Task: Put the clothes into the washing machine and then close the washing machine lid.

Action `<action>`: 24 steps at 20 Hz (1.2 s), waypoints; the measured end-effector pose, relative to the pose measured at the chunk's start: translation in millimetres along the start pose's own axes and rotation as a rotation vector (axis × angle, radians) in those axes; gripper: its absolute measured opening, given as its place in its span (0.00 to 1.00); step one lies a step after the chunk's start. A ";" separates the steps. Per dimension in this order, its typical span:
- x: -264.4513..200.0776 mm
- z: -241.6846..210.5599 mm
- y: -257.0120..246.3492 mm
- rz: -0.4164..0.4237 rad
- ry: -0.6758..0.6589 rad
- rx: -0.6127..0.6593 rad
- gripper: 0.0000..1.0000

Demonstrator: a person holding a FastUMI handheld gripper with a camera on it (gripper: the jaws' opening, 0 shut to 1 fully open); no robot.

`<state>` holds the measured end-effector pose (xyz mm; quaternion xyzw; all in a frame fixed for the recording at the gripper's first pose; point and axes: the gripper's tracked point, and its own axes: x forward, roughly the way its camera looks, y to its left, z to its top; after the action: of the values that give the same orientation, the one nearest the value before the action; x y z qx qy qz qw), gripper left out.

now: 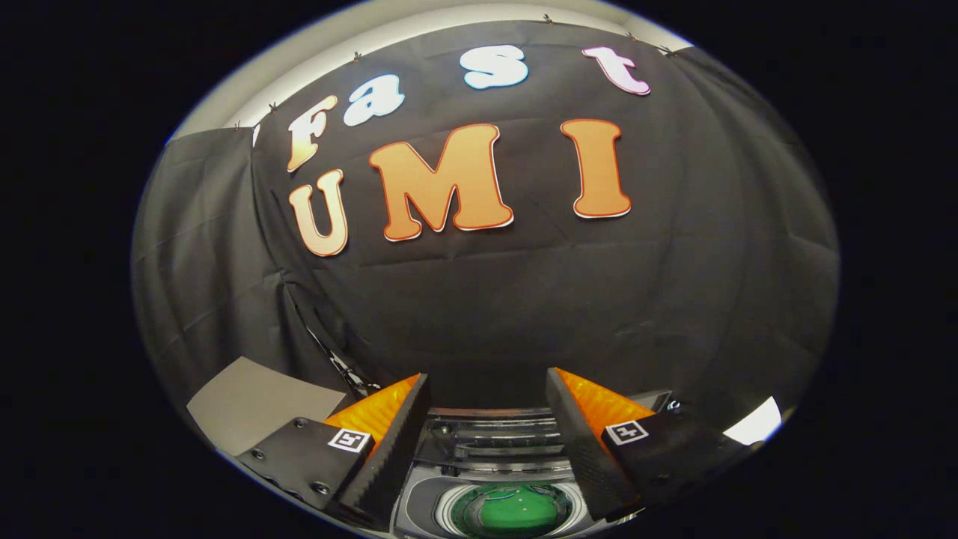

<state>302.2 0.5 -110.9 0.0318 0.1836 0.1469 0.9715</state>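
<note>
My gripper (488, 385) is open, its two fingers spread wide with nothing between them. Below and between the fingers lies the top of the washing machine (494, 442), its lid up so the round drum opening shows. Something green (513, 513) lies inside the drum, low between the fingers. The folded-back lid panels (498, 428) stand just beyond the opening, against the black cloth wall.
A grey flat panel (251, 404) lies to the left of the left finger. A dark cable (337, 363) hangs down the cloth wall near it. A bright white patch (756, 423) shows past the right finger.
</note>
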 end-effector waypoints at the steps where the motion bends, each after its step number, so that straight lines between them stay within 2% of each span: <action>1: 10.9 -1.3 -2.2 -0.009 0.009 0.000 0.98; 7: 60.4 -28.8 -15.6 -0.076 0.105 -0.037 0.99; 12: 80.2 -61.5 -18.9 -0.097 0.178 -0.035 0.98; 17: 75.5 -62.6 -20.6 -0.110 0.174 -0.044 1.00; 24: 42.6 -71.3 -17.3 -0.111 0.103 -0.058 1.00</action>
<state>318.7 -2.8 -194.0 -0.0144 0.2304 0.0994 0.9679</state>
